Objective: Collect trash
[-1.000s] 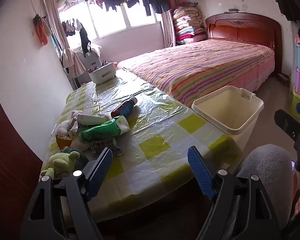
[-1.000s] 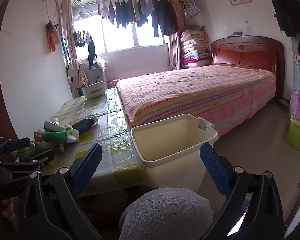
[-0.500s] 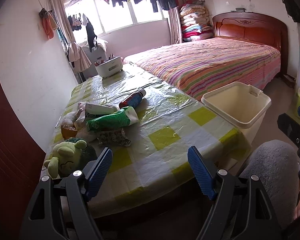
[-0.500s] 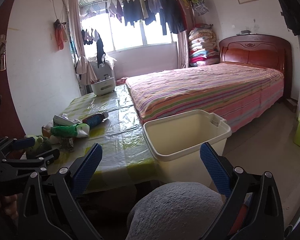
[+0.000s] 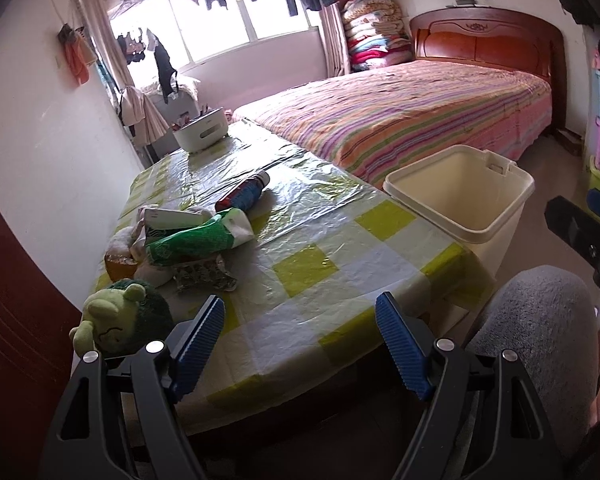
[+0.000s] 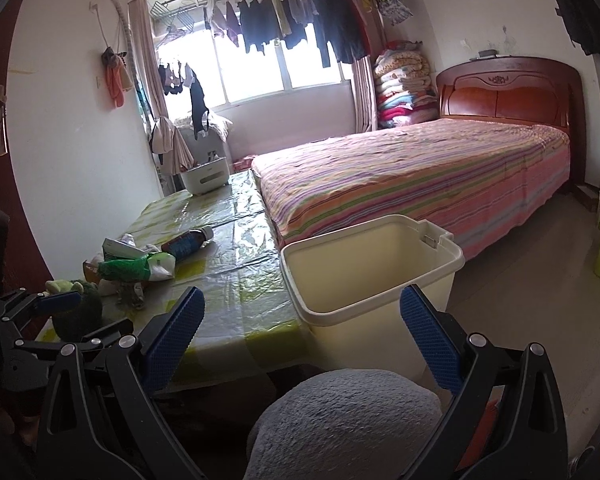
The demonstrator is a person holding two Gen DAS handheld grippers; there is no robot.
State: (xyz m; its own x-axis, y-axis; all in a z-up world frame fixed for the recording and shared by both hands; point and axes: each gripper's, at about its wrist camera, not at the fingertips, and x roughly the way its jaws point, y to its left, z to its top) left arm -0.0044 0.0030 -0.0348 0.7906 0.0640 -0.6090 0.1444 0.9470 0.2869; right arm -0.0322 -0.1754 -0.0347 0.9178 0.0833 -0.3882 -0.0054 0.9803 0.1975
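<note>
Trash (image 5: 188,240) heaped near the table's left edge, as seen from my left wrist: a green wrapper (image 5: 198,240) lies across a flat white box (image 5: 172,217), crumpled printed paper (image 5: 204,278) sits just in front of it, an orange cup (image 5: 120,266) is tucked in at the left edge, and a red-and-blue bottle (image 5: 243,194) lies on its side just behind the heap, toward the table's middle. A green plush toy (image 5: 118,322) sits at the near left corner. Over the last second this view has lifted and pulled back a little, so the heap now sits higher in frame and more of the checked tablecloth (image 5: 300,268) shows. My left tongs (image 5: 300,344) hang released and empty over the near edge. I read this as settling in before the first reach; nothing has been picked up.

From my right wrist, the cream bin (image 6: 372,268) stands on the floor against the table's right edge, beside the striped bed (image 6: 420,168), and what shows of its inside looks empty. It has slid rightward and nearer in this view as my hand swung across. My right tongs (image 6: 300,336) are spread wide with nothing between them, aimed at the bin's near rim above my grey-clad knee (image 6: 340,420). The heap lies well apart from the bin, across the table. My left tongs show at the lower left, by the plush toy.
</note>
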